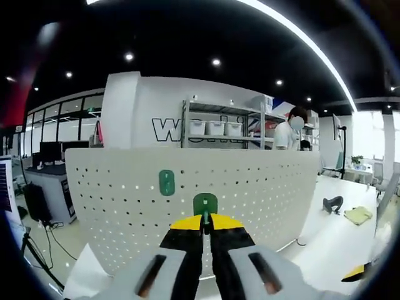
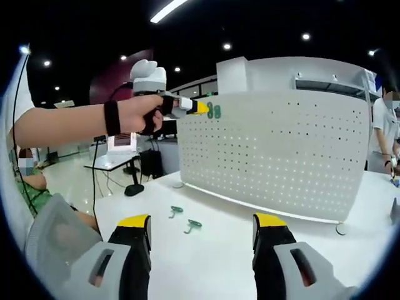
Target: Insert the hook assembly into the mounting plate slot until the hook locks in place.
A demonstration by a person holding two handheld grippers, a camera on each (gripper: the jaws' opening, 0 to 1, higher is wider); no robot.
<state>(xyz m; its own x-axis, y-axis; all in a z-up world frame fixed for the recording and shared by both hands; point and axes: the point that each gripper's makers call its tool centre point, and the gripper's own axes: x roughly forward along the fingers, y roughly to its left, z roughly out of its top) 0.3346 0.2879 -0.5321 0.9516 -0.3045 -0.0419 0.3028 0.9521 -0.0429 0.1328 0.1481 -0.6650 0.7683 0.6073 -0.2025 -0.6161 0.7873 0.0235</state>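
Two hooks (image 2: 184, 219) lie on the table (image 2: 206, 262) — before the upright pegboard (image 2: 275, 150).

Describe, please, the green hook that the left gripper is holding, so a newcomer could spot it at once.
Find the upright white pegboard on the table. Two green hooks sit against its face; the held hook is the lower one, pinched at the yellow tips of the left gripper. The other hook hangs free, up and to its left.

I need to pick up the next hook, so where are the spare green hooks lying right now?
In the right gripper view, two spare green hooks lie on the white table, in front of the pegboard near its left end.
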